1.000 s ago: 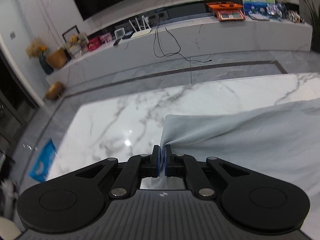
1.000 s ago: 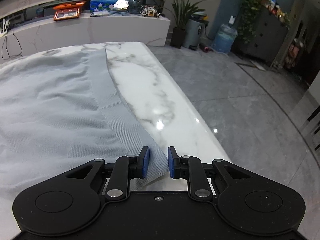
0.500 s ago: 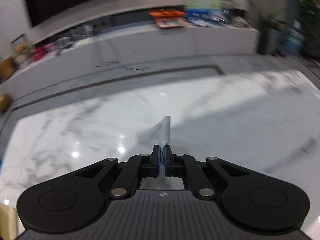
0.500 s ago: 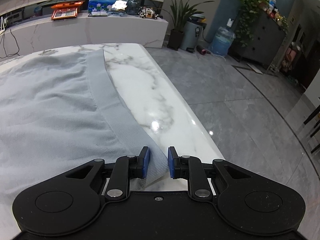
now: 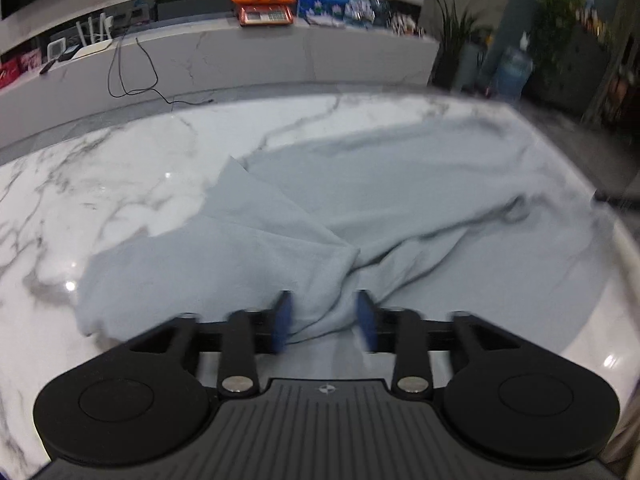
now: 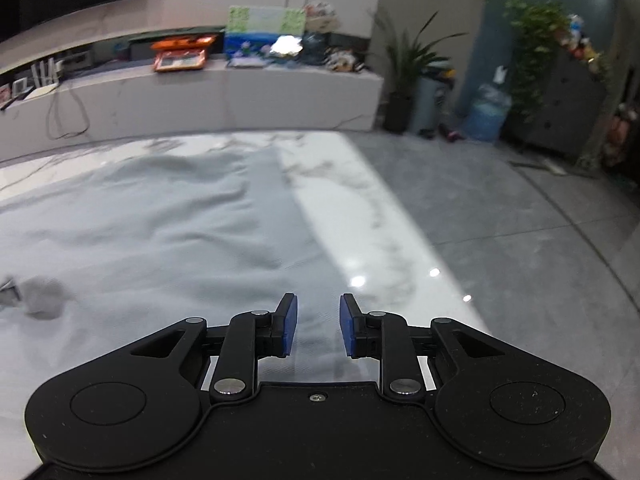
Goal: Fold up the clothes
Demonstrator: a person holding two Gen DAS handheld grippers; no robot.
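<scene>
Blue-padded fingers of my left gripper [image 5: 324,322] stand wide apart, a bunched fold of the grey garment [image 5: 400,208] between them; my right gripper [image 6: 318,326] gapes empty above it. Garment stretches sideways across the marble surface [image 5: 120,184].

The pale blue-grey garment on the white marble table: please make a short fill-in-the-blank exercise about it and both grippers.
1. The left gripper has its jaws ____.
2. The pale blue-grey garment lies on a white ____ table.
3. The right gripper holds ____.

Missing words: open; marble; nothing
</scene>
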